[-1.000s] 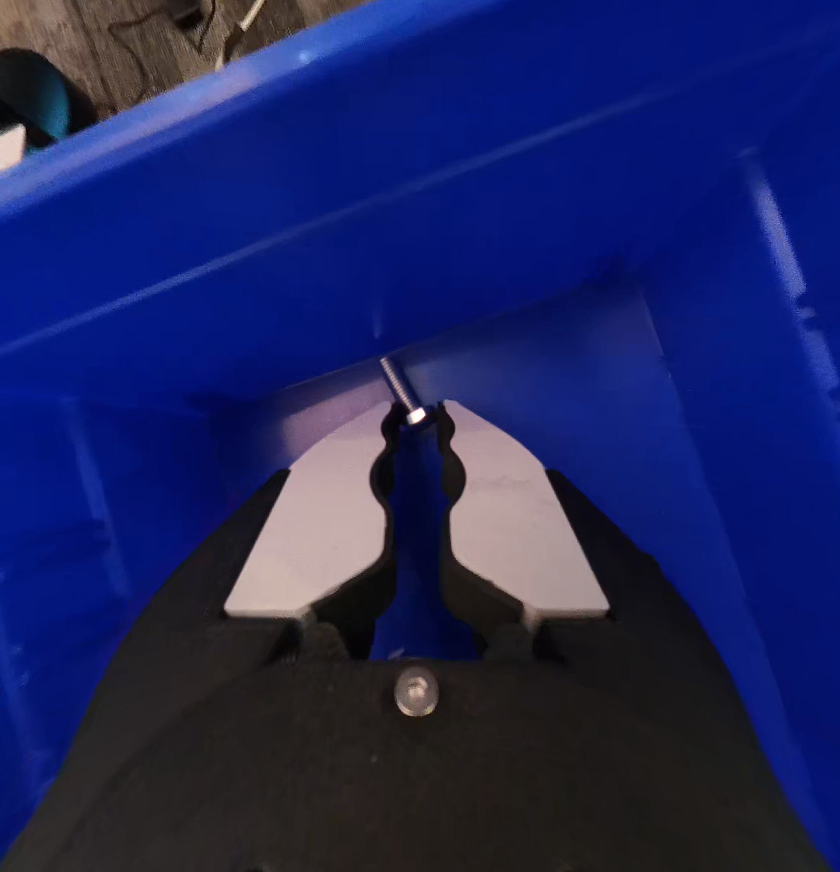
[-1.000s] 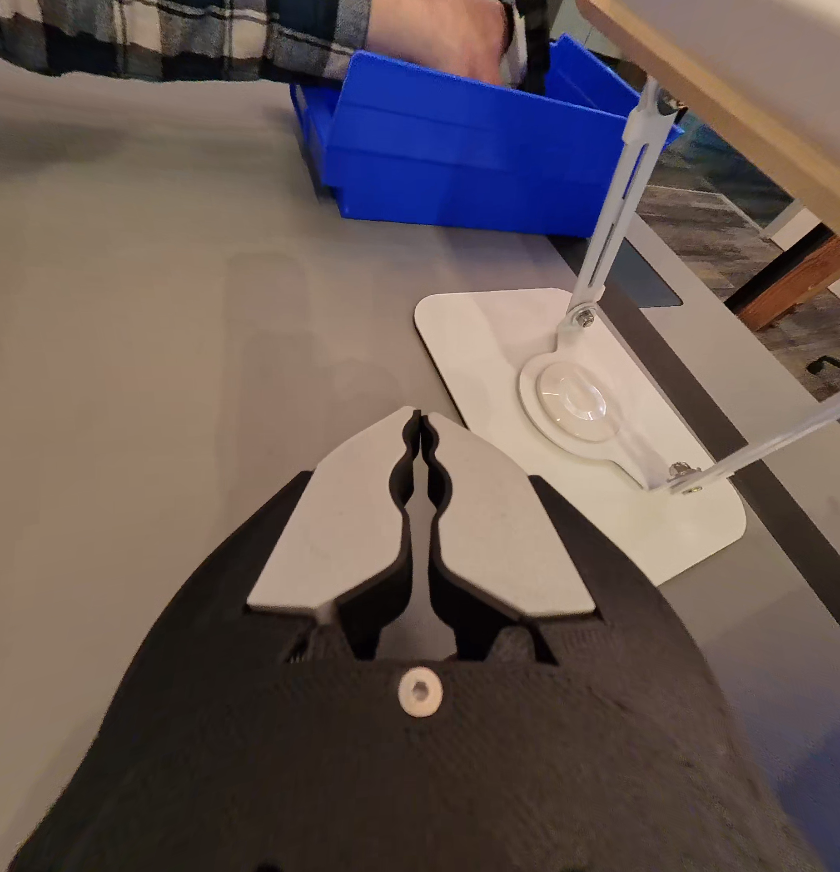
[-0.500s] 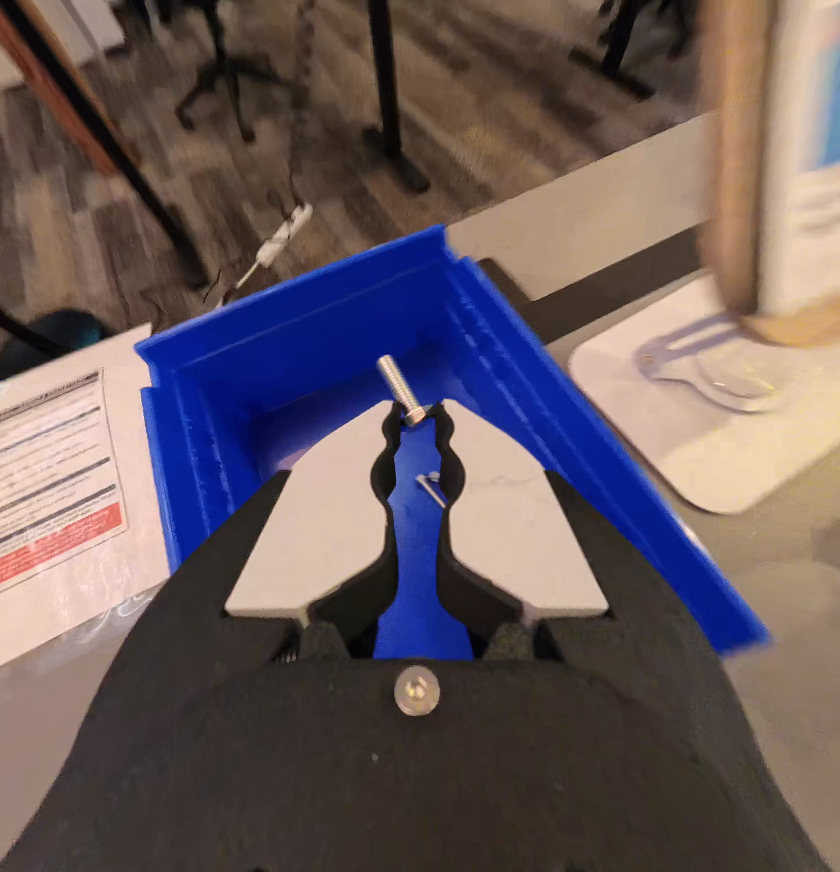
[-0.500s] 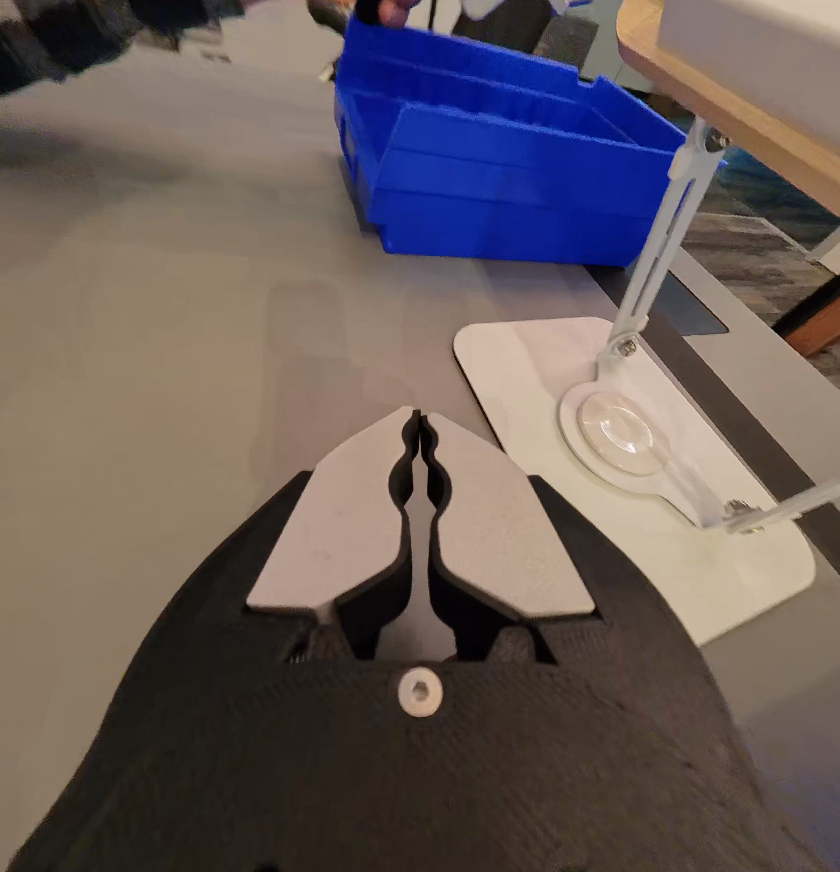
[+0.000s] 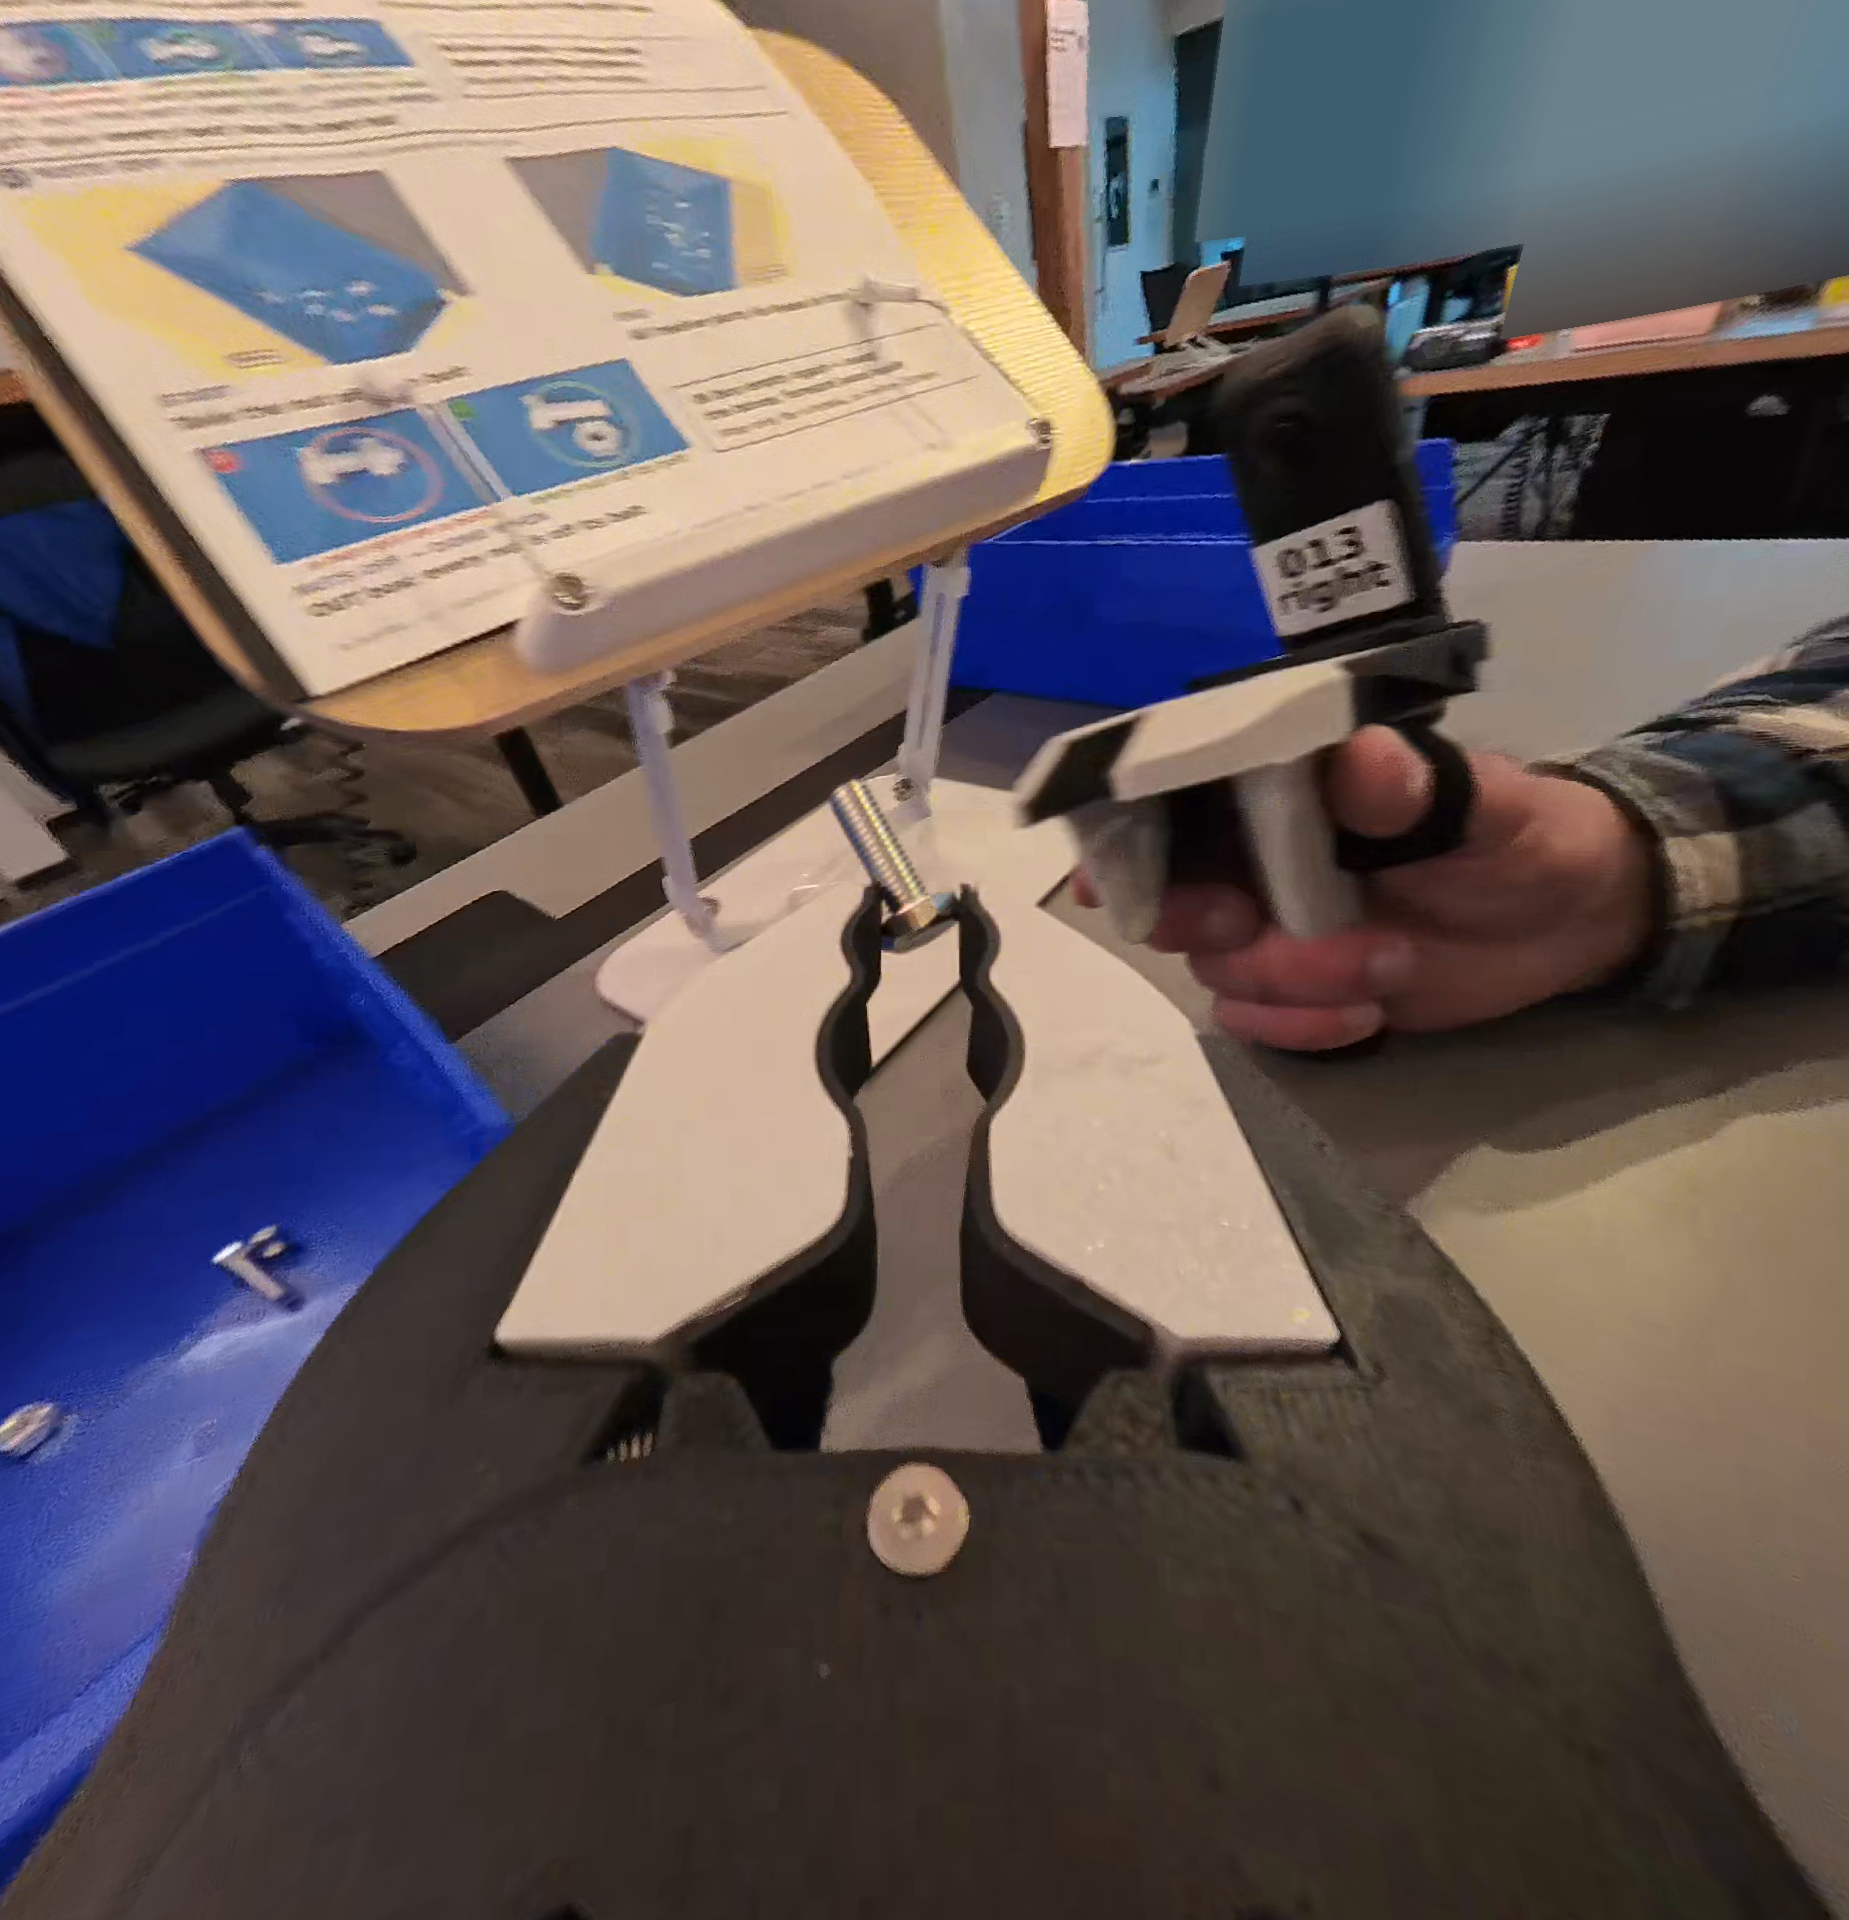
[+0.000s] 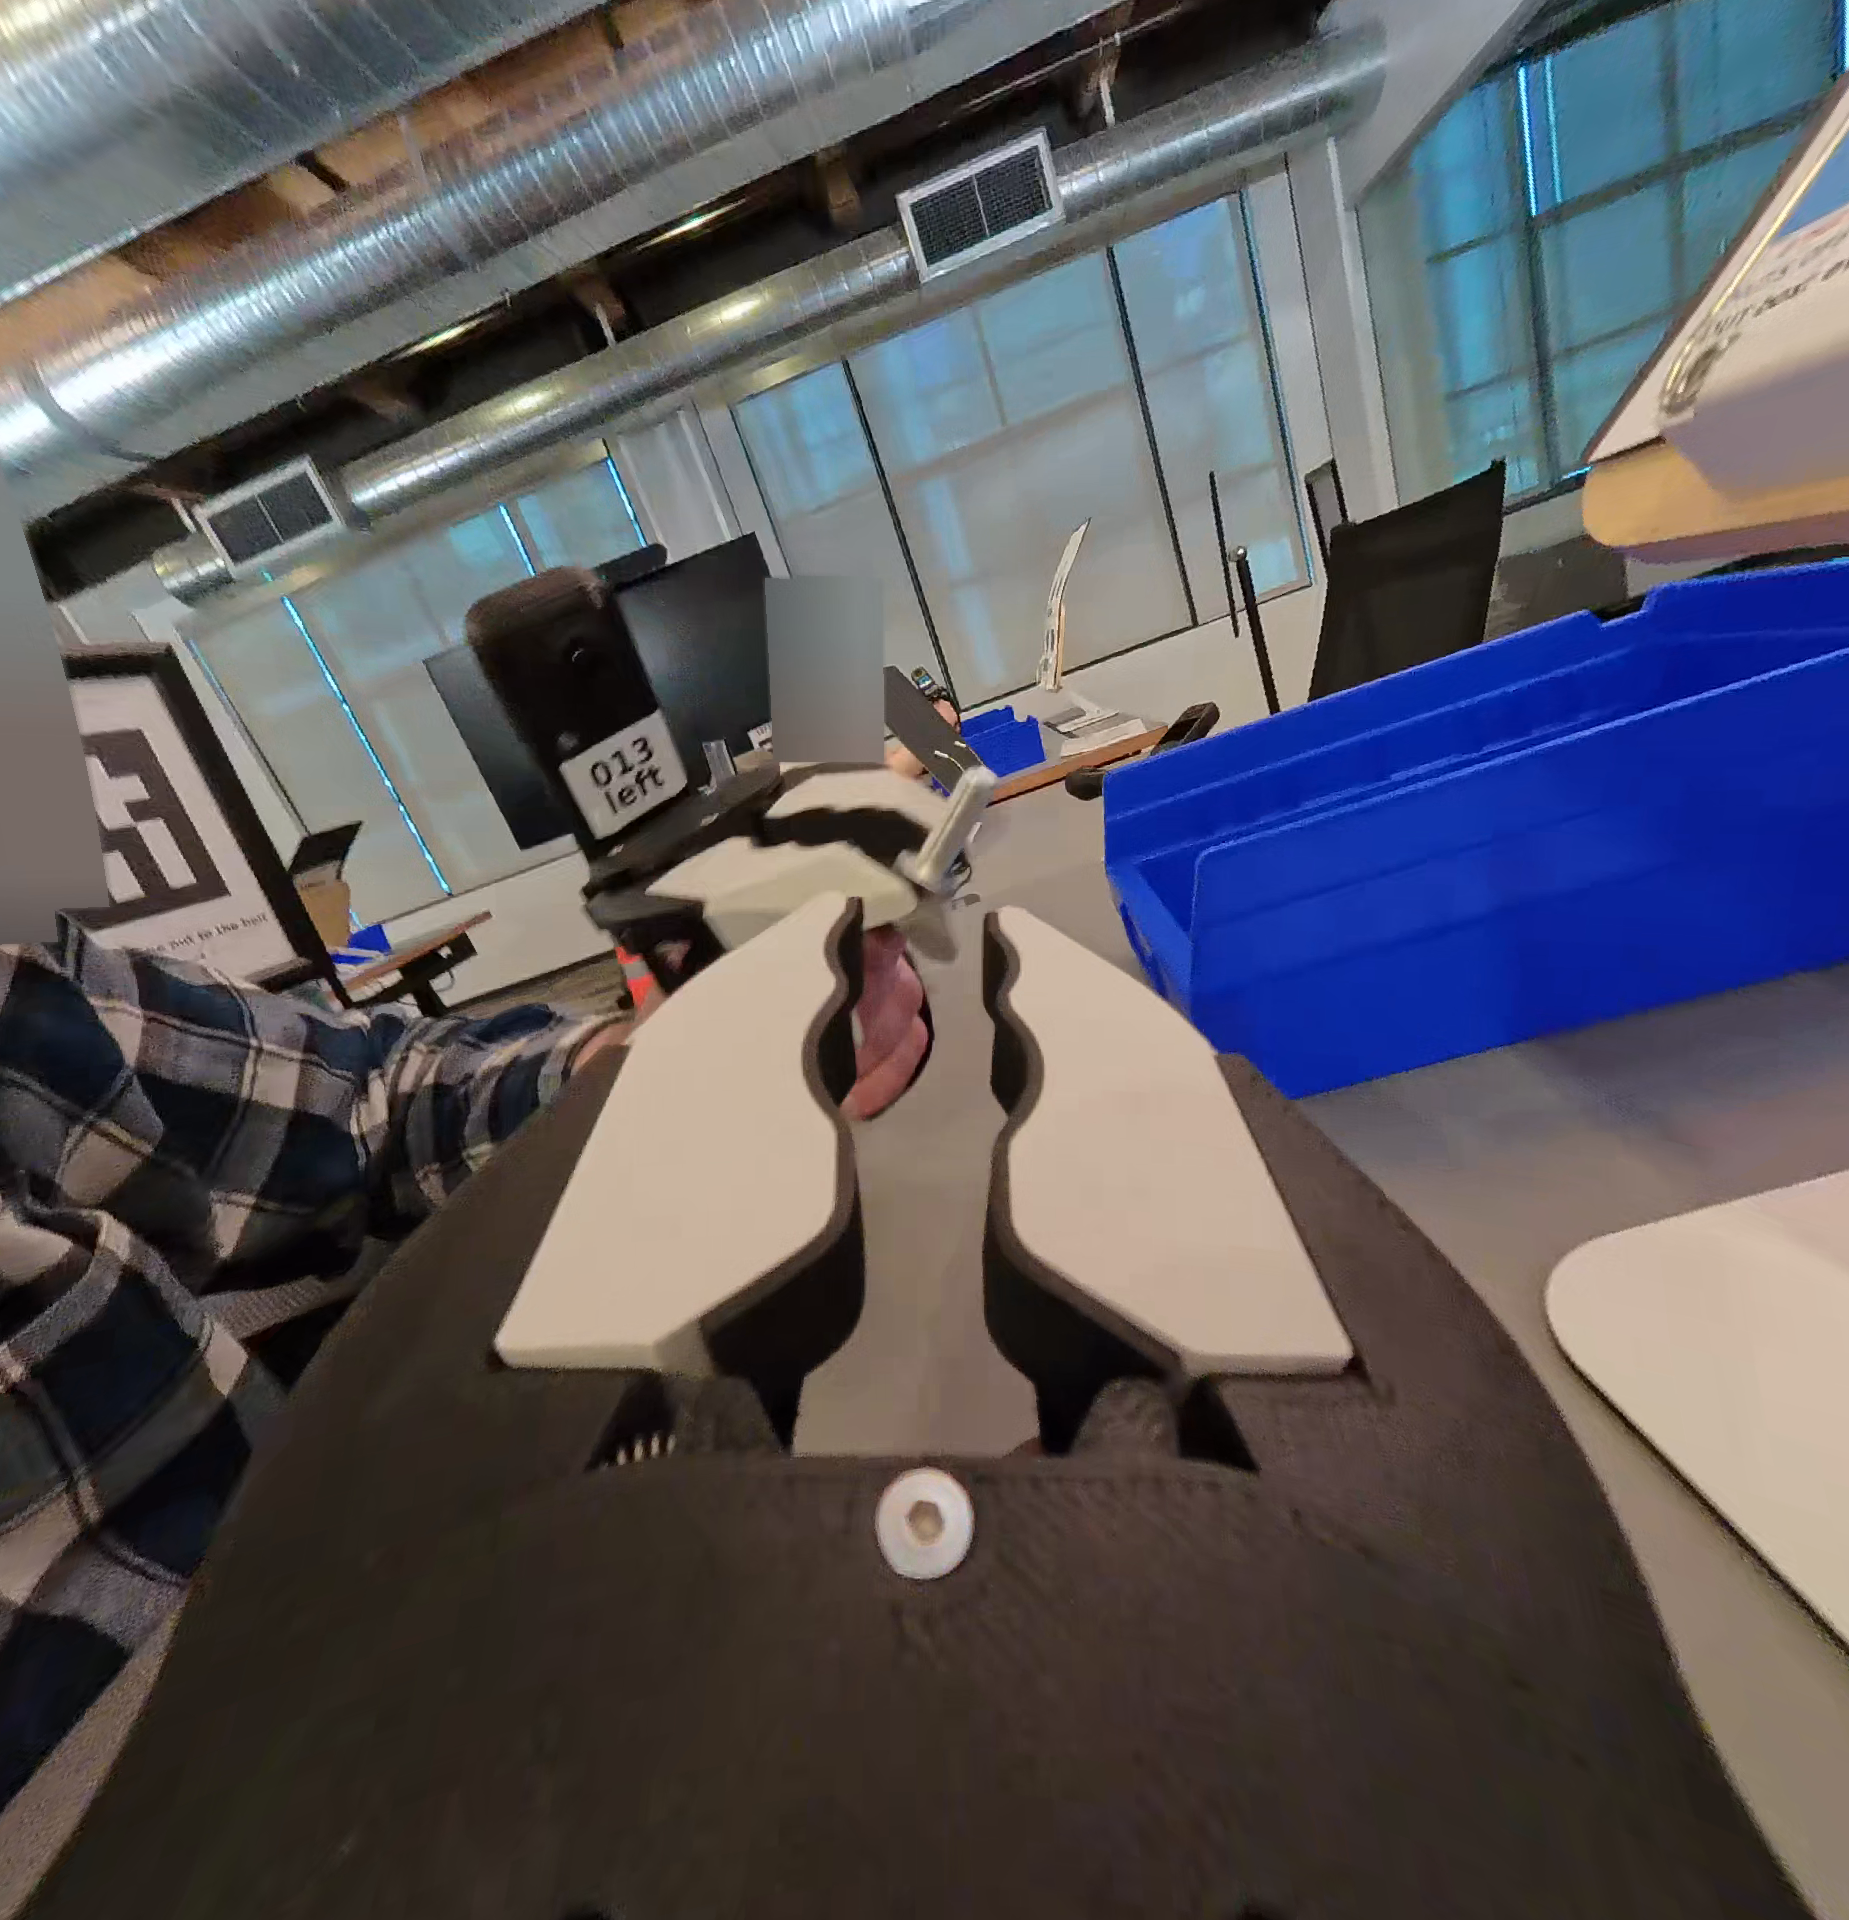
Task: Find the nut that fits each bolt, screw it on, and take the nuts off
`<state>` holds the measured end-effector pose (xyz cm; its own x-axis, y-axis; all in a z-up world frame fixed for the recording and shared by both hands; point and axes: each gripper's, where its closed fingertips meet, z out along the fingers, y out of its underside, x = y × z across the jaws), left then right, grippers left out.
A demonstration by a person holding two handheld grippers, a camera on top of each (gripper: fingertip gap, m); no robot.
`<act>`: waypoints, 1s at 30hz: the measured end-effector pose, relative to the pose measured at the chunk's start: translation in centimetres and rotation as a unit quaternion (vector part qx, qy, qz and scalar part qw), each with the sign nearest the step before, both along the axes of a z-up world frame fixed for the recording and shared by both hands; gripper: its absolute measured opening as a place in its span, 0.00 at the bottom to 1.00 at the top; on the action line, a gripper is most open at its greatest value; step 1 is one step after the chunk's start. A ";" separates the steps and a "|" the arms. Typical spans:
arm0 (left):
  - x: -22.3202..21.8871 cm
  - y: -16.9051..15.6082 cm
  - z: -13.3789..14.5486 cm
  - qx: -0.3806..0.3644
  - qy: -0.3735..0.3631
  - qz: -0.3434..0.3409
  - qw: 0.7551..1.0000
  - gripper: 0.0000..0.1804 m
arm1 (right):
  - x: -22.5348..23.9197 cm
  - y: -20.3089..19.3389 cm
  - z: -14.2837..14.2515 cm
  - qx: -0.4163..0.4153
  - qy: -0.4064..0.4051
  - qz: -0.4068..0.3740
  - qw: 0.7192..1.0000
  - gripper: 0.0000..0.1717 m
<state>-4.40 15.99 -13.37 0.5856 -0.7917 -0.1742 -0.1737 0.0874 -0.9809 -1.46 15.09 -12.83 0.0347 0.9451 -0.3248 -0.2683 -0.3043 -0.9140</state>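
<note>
1. The blue bin (image 5: 307,1049) at the left gripper's side holds a small loose bolt (image 5: 260,1265) and a nut (image 5: 24,1429); a second blue bin (image 6: 1522,831) stands beyond the right gripper.
2. An instruction sheet (image 5: 432,291) on a tilted stand and a white tag on each gripper bear writing.
3. The left gripper (image 5: 920,914), inside the bin a second ago, is now over the table, clenched on the silver bolt's (image 5: 878,847) head.
4. The right gripper (image 6: 915,920), closed before, has spread its fingers on nothing.

You had soft indoor light, with daylight from the windows (image 6: 1055,468) at 12 o'clock. Your hand (image 5: 1419,904) looked blurry. Edges bent and smeared. The table (image 5: 1678,1351) had soft shadows.
</note>
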 end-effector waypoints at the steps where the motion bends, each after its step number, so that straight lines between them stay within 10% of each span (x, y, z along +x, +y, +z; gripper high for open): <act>1: 0.6 -0.4 -0.2 0.006 -0.003 -0.009 1.000 0.08 | -0.4 0.2 -0.1 -0.011 0.002 0.004 1.000 0.15; 14: 2.9 -1.9 -2.4 0.020 0.042 -0.054 0.997 0.09 | -1.7 -0.9 -0.9 -0.018 -0.022 0.054 0.998 0.05; 17: 1.1 -1.3 -2.5 0.026 0.054 -0.020 0.998 0.27 | -0.8 -1.7 -1.0 -0.002 -0.044 0.066 0.997 0.05; 30: -11.4 3.9 -2.0 0.031 0.074 0.096 0.992 0.33 | -2.0 -5.8 -10.9 0.153 -0.392 0.138 0.897 0.05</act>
<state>-15.81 19.88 -15.36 0.6881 -0.6539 -0.3146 -0.3355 0.0977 -0.9370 -3.45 9.30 -23.75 -0.1089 0.9937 -0.0269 0.5401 0.0364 -0.8408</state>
